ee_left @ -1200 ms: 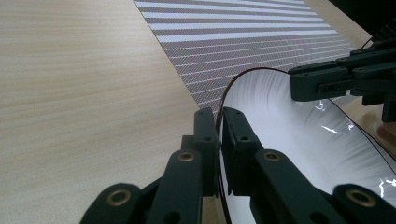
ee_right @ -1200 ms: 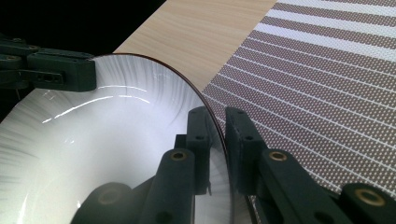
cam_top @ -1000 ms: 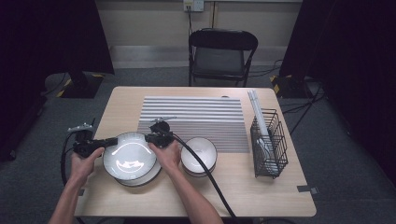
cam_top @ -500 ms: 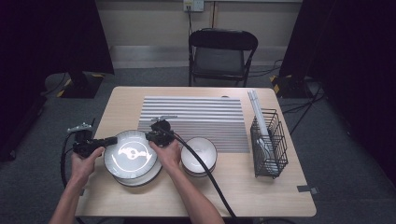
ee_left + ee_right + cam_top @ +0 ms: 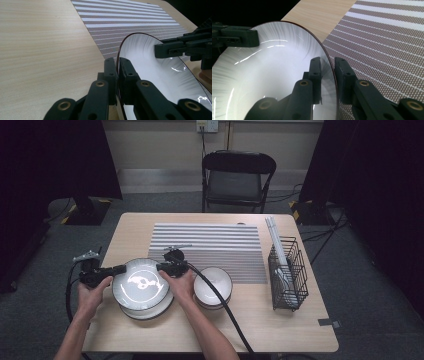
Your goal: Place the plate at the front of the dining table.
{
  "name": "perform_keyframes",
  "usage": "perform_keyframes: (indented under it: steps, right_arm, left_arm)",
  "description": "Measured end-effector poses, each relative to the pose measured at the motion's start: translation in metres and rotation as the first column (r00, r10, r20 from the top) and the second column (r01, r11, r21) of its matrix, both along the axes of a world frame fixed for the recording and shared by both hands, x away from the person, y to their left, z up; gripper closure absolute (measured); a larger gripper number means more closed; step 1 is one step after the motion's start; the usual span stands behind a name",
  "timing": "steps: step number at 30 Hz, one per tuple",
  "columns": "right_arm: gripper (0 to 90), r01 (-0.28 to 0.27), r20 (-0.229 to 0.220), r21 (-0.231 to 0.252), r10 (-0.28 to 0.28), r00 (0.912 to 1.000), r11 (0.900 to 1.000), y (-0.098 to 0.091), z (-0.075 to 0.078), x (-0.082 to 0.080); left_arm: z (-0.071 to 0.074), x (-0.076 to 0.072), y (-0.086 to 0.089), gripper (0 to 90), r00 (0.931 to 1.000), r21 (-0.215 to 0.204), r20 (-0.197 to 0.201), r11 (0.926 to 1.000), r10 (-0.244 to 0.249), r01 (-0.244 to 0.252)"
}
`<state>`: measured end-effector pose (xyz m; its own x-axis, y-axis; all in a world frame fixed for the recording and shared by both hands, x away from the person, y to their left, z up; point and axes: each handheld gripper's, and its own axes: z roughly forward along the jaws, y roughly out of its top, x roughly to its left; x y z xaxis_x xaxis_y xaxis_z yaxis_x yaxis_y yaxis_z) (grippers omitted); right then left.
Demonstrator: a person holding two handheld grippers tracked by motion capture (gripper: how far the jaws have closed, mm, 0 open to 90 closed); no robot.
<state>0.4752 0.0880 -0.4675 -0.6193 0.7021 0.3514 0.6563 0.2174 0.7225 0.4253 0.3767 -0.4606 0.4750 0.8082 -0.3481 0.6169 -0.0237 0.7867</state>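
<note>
From the high view, a shallow white ribbed ceramic plate (image 5: pixel 141 284) sat on top of a plate stack at the front left of the light wooden table (image 5: pixel 300 330), with the left gripper (image 5: pixel 119 269) and right gripper (image 5: pixel 161 267) at its opposite rims. A stack of white bowls (image 5: pixel 213 285) stood just beside it, a black wire rack (image 5: pixel 286 272) well apart at the right beyond a striped placemat (image 5: pixel 207 251).

In the left gripper view, the jaws were clenched on the plate's dark-edged rim (image 5: pixel 119 56).

In the right gripper view, the jaws straddled the rim (image 5: pixel 329 62) with a gap showing at one pad; they had just been opening. The plate looked set down, the release only begun, and both bowls and rack were untouched.
</note>
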Motion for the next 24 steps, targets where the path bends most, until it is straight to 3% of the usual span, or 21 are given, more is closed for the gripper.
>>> perform_keyframes:
  steps: [5,7,10,13,14,17,24]
  right_arm:
    - [78.5,0.004,-0.019,0.018,-0.003,0.9998,0.9998,-0.002,-0.001,0.0]
    - [79.9,-0.001,-0.023,0.018,0.002,0.9997,0.9998,-0.002,-0.001,0.0]
    - [80.0,-0.001,-0.022,0.019,0.001,0.9998,0.9998,-0.002,-0.001,-0.001]
    - [80.0,0.001,-0.022,0.017,0.0,0.9998,0.9999,-0.002,0.0,-0.001]
    - [79.9,0.003,-0.019,0.016,-0.003,0.9998,0.9999,-0.002,0.0,-0.001]
    - [79.9,0.008,-0.013,0.015,-0.007,0.9999,0.9999,-0.002,0.0,-0.001]
    - [79.3,0.029,0.035,0.012,-0.03,0.999,0.9995,-0.003,0.009,0.002]
  left_arm:
    - [-0.002,-0.003,0.001,84.7,0.9998,-0.017,-0.009,0.9997,0.016,-0.016]
    - [-0.003,-0.006,0.003,79.1,0.9998,-0.017,-0.018,0.9998,0.007,-0.007]
    - [-0.005,-0.009,0.01,80.1,0.9994,-0.048,-0.033,0.9988,-0.004,0.002]
    - [-0.004,-0.009,0.007,85.1,0.9993,-0.021,-0.037,0.9998,-0.004,0.003]
    - [-0.002,-0.009,0.003,85.8,0.9995,0.001,-0.033,1.0,0.005,-0.005]
    - [-0.002,-0.007,0.004,86.3,0.9995,-0.001,-0.031,1.0,0.002,-0.002]
    - [0.001,0.001,0.0,85.5,0.9996,-0.029,-0.017,0.9993,0.022,-0.023]
